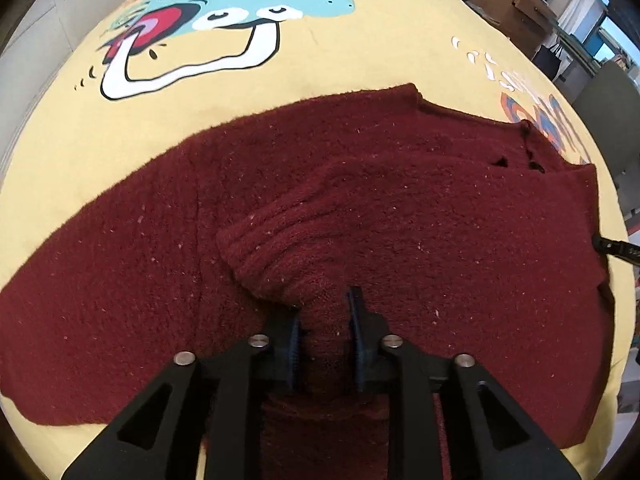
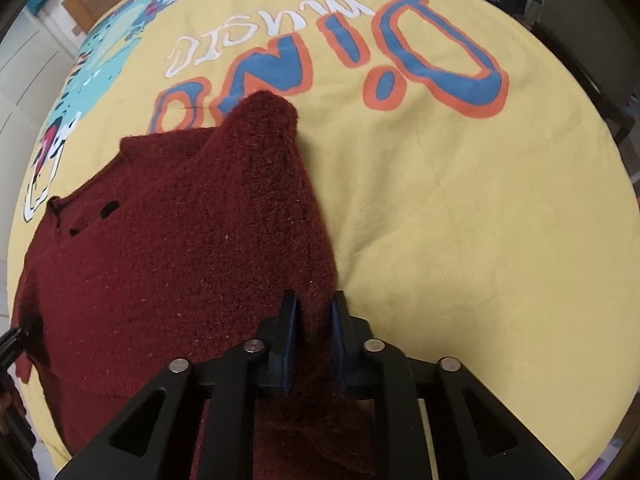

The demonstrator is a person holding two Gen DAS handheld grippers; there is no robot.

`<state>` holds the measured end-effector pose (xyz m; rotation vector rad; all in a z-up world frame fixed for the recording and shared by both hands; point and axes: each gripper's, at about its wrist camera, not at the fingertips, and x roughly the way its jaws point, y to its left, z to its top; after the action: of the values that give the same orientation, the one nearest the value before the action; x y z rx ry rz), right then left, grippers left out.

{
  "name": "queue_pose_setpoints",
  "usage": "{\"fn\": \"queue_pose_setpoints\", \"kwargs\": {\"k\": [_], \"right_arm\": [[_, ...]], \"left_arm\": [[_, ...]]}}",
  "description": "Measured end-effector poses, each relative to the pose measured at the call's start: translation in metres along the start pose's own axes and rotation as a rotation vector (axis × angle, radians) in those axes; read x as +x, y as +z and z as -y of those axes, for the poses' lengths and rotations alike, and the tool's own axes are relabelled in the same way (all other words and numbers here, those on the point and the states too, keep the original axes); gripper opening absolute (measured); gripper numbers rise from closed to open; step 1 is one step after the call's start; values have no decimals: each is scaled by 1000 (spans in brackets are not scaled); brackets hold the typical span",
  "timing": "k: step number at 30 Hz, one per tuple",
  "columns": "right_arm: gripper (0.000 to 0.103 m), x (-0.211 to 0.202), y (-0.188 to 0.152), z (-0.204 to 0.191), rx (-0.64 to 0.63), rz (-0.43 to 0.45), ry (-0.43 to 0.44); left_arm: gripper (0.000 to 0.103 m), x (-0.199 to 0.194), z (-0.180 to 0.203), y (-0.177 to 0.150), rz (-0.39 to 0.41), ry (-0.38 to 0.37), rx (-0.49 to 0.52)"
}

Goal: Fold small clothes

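A: How far along?
B: Early — the maroon sweater lies spread on the yellow cloth, one sleeve already folded in.
A: Grips?
B: Left gripper and right gripper each pinch fabric at six o'clock — the main folds remain.

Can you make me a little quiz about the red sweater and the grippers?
1. True or false: the dark red sweater lies on a yellow cloth printed with a cartoon dinosaur.
2. What is between the fingers of the left gripper?
   A. a sock  B. a fold of the sweater  C. nothing
3. Fill in: the right gripper has hold of the sweater's ____ side, as its own camera sees it.

Key: 1 true; 2 B; 3 right.
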<state>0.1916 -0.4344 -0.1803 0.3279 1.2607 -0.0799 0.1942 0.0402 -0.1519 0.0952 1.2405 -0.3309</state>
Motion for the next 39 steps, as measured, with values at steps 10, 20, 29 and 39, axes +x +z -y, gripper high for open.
{"fn": "queue_pose_setpoints", "kwargs": {"k": [10, 20, 29, 39], "right_arm": [[83, -54, -18, -41, -96, 165, -2], [103, -43, -45, -134, -261, 230, 45], [103, 20, -73, -156, -358, 147, -47], [102, 21, -59, -92, -280, 164, -87]], "left_arm": [[100, -47, 8, 10, 127, 79, -1], [102, -36, 61, 9, 189, 20, 82], [102, 22, 59, -17, 68, 64, 61], [102, 19, 22, -21, 82, 59, 34]]}}
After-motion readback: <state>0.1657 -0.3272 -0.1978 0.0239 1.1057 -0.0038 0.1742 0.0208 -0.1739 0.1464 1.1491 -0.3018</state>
